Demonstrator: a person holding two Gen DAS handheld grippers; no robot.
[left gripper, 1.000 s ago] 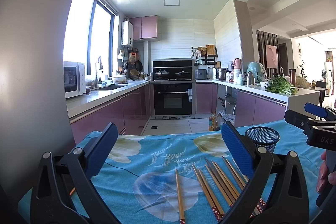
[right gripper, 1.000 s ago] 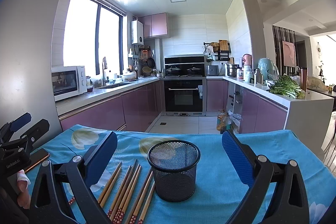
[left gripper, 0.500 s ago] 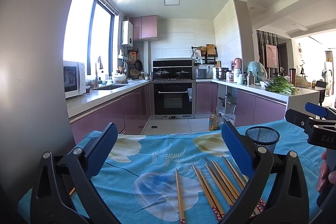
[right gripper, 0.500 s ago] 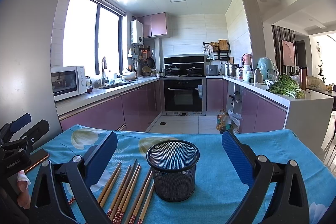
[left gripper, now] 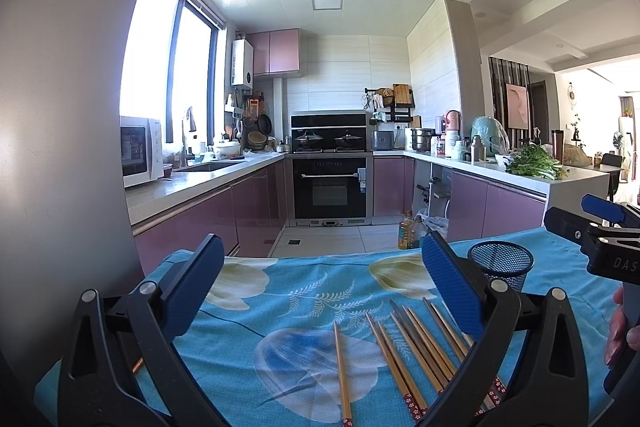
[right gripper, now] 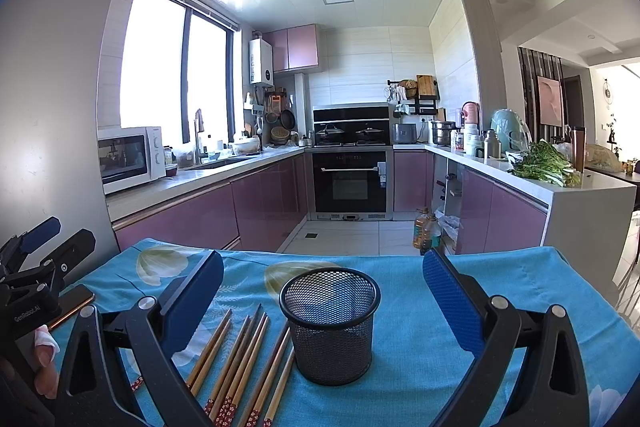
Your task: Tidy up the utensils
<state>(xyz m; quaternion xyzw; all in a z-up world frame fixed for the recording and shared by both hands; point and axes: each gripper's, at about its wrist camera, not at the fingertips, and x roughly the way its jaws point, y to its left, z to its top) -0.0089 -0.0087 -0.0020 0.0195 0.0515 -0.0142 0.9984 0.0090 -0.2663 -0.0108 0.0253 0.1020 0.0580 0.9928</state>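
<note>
Left wrist view crops the chopsticks (left gripper: 416, 347), perhaps nine; both grippers' jaws gape empty.

Both views sit low over the table (left gripper: 304, 275), each looking forward between its own claw's two blue pads toward the oven (left gripper: 330, 187) at the kitchen's far end. The left wrist view sits further left, with the chopsticks (left gripper: 416, 351) close below and the mesh cup (left gripper: 500, 265) off to its right. The right wrist view has that mesh cup (right gripper: 330, 323) near and centred. Each view catches the other claw at its edge: right claw (left gripper: 600, 227), left claw (right gripper: 40, 247).
</note>
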